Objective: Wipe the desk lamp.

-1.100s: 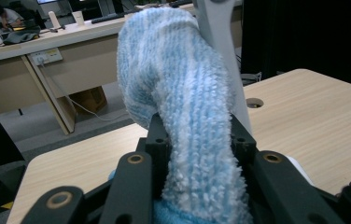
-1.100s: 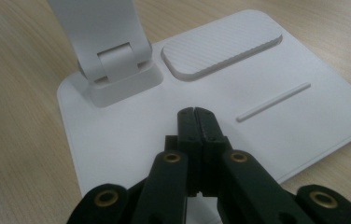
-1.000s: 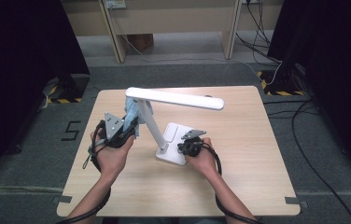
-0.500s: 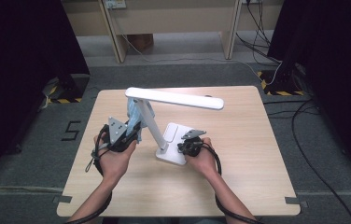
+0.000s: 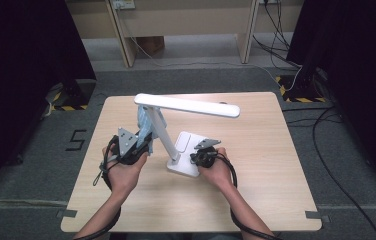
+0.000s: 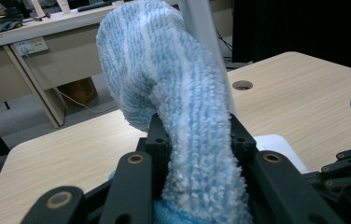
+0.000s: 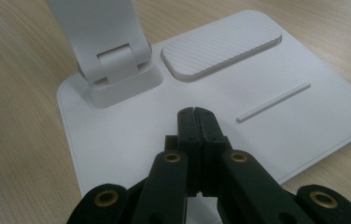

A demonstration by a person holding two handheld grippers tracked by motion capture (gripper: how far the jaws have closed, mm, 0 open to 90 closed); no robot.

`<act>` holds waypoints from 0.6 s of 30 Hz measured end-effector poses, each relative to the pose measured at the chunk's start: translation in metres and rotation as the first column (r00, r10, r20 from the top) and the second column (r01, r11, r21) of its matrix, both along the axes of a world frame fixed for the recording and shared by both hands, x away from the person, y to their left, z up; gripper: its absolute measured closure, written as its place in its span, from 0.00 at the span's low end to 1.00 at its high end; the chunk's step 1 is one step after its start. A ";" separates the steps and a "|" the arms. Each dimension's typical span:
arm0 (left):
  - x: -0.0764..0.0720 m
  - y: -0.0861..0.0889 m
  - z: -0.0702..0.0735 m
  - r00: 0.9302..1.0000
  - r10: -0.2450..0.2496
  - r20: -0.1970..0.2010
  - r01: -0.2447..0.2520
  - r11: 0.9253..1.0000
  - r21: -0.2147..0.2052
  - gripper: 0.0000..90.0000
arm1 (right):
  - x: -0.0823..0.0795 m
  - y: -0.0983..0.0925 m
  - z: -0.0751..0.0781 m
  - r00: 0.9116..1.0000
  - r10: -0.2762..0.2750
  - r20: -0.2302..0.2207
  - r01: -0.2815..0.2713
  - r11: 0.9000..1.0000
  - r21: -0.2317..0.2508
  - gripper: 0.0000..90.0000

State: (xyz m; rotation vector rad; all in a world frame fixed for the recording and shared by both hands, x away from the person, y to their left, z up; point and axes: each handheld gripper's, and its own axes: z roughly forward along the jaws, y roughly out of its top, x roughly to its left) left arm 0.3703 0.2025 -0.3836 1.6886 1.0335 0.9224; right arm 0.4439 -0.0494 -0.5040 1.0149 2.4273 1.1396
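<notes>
The left gripper [image 6: 194, 140] is clamped on a fluffy blue-and-white striped cloth [image 6: 173, 93], its two black jaws pinching the lower part of the fabric while the rest rises above them in a soft, rounded hump. From above, that cloth [image 5: 146, 125] is held up against the slanted white arm of the desk lamp [image 5: 186, 105], on the arm's left side, just under the long flat lamp head. The left hand [image 5: 123, 167] holds its gripper [image 5: 143, 145] low over the table, close beside the lamp's arm. The right gripper [image 7: 196, 122] has its jaws pressed fully together with nothing between them, their tips resting on the lamp's flat white base [image 7: 304, 112], a little in front of the hinge block where the arm joins the base and near a ribbed oblong pad set into the base. In the high view the right hand [image 5: 216, 167] keeps that gripper [image 5: 199, 156] on the near edge of the base. The lamp stands around the middle of a pale wooden table [image 5: 276, 190], which sits on grey carpet with cables trailing off to the right.
</notes>
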 end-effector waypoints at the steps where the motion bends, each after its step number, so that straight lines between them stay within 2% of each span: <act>1: 0.000 0.000 -0.001 1.000 0.000 -0.001 0.000 1.000 0.001 0.77 | 0.000 0.000 0.000 1.000 0.000 0.000 0.000 1.000 0.000 1.00; 18: 0.000 -0.004 -0.012 0.999 -0.013 -0.034 0.013 1.000 0.012 0.76 | 0.000 0.000 0.000 1.000 -0.001 0.000 0.001 1.000 0.001 1.00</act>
